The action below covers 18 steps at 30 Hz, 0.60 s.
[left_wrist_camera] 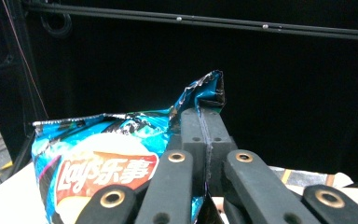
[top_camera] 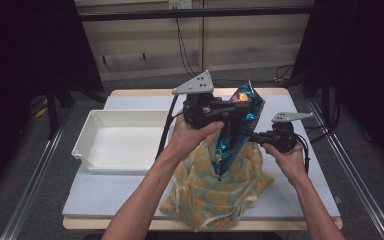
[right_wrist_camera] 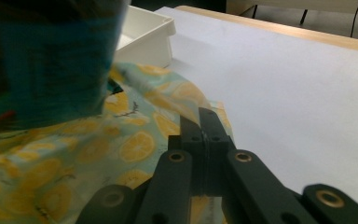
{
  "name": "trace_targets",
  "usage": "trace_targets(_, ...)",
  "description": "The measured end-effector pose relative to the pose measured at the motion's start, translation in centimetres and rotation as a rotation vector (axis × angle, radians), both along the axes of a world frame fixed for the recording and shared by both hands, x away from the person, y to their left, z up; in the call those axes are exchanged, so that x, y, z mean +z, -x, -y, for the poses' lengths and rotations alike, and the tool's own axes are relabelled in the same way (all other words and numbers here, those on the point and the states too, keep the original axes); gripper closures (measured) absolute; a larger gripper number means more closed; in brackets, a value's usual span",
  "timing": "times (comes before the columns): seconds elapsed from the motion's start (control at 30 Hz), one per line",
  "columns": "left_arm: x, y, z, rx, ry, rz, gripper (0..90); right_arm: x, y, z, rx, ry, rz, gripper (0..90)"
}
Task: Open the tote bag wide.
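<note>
High view first: the left gripper holds a blue chip packet above the table, its lower end dipping into a lemon-print bag that lies on the white mat. The right gripper pinches the bag's rim. A white tray beside them holds nothing.

Left gripper view: the jaws press together on the packet's crinkled top edge, and the red logo reads clearly, unseen from above.

Right gripper view: the jaws close on the bag's thin rim, with the packet a blue blur and the tray's corner behind.
</note>
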State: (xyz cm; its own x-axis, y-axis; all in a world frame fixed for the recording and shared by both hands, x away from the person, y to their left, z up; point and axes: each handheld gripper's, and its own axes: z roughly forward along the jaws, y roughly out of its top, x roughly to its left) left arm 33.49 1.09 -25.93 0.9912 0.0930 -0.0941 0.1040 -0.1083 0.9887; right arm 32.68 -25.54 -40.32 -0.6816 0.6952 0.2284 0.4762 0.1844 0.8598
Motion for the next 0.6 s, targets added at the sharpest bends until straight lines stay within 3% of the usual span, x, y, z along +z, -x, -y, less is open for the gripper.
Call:
trace_targets(0.03,0.2,0.0,0.2,-0.001,0.016,0.003,90.0,0.0,-0.1,0.1,-0.002,-0.002,-0.002,90.0)
trace_targets(0.2,0.9,0.1,-0.2,0.008,0.004,0.029,90.0,0.4,0.1,0.8,-0.017,-0.005,0.003,90.0)
trace_targets(0.37,0.9,-0.3,-1.7,0.036,0.025,0.001,90.0,0.7,0.3,1.8,-0.041,-0.012,0.006,90.0)
trace_targets(0.5,1.3,-0.4,-2.5,0.050,0.018,0.017,90.0,0.5,0.5,1.9,-0.041,-0.009,0.007,90.0)
trace_targets(0.6,1.6,-0.5,-3.5,0.060,0.036,0.010,90.0,0.2,0.8,1.9,-0.039,-0.011,0.001,90.0)
